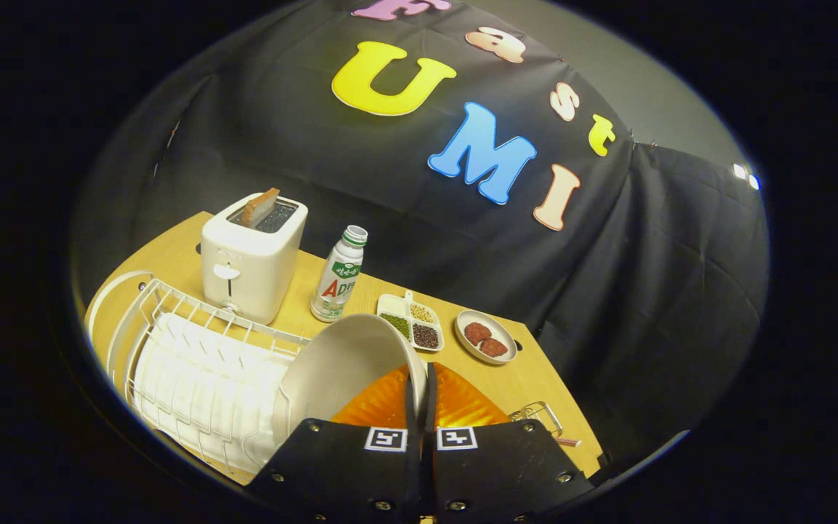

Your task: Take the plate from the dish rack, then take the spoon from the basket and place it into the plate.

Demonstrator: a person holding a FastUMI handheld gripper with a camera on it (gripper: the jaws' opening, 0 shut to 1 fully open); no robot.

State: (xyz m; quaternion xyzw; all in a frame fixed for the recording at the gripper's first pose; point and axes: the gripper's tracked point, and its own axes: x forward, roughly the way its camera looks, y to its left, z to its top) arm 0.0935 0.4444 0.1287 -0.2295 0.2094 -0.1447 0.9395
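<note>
My gripper (420, 378) is shut on the right rim of a cream plate (342, 367). The plate stands tilted on edge at the right end of the white wire dish rack (193, 371), its hollow face turned left. An orange ridged plate (463, 404) shows low behind the fingers on both sides. Just right of the fingers a small wire basket (535, 416) sits on the wooden table (535, 378). A thin pink-tipped handle (568, 442), likely the spoon, sticks out of the basket.
A white toaster (248, 258) with a slice of bread stands behind the rack. A drink bottle (337, 276) is next to it. Further right are a divided dish of beans (412, 320) and a small plate with two brown patties (486, 336). The black cloth wall rises close behind.
</note>
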